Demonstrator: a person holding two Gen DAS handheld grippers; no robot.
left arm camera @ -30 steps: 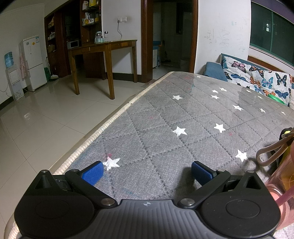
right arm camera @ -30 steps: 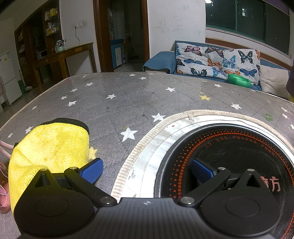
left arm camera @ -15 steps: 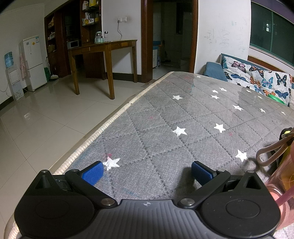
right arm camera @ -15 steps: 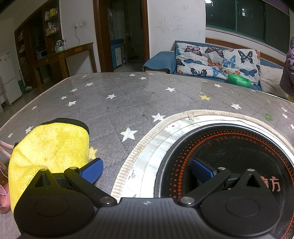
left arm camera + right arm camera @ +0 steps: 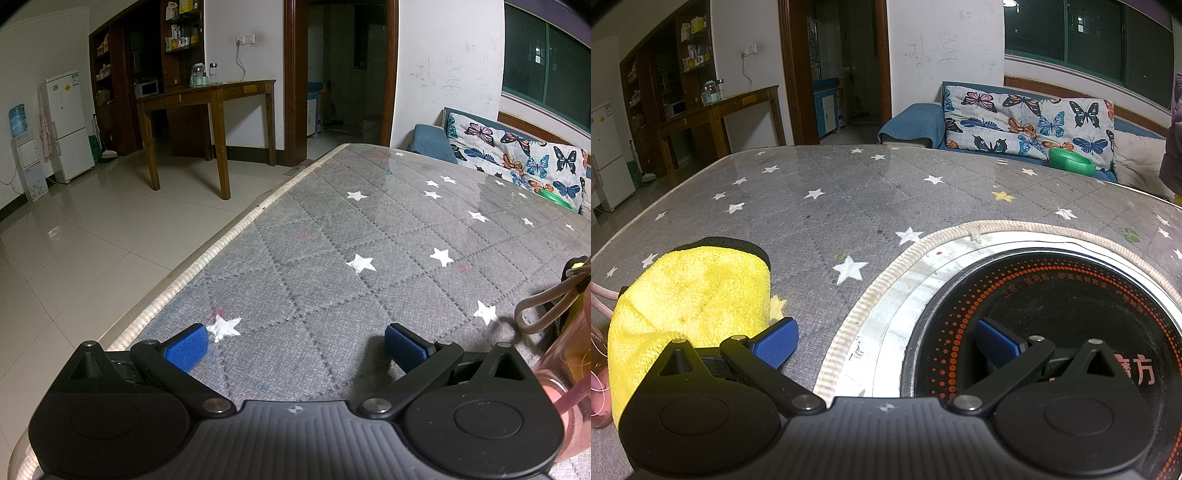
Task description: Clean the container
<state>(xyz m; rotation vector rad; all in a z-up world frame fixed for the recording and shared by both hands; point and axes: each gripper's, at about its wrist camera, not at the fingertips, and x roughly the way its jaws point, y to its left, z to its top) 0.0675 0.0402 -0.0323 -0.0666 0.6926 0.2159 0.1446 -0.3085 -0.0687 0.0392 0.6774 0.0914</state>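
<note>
Tongs are held wide and empty: left gripper [image 5: 295, 341] beside a pink bottle [image 5: 565, 373], right gripper [image 5: 886, 341] beside the yellow cloth [image 5: 690, 291], probably readied for wiping.

Left tongs [image 5: 295, 341] spread wide, nothing between them; grey starred surface [image 5: 369, 236] ahead is bare to the far edge. Right side blocked by pink container [image 5: 569, 369] and its strap loop [image 5: 543, 310]. Right tongs [image 5: 886, 341]: yellow cloth [image 5: 690, 291] left, sunken black cooktop [image 5: 1052, 295] right, bare surface beyond.
</note>
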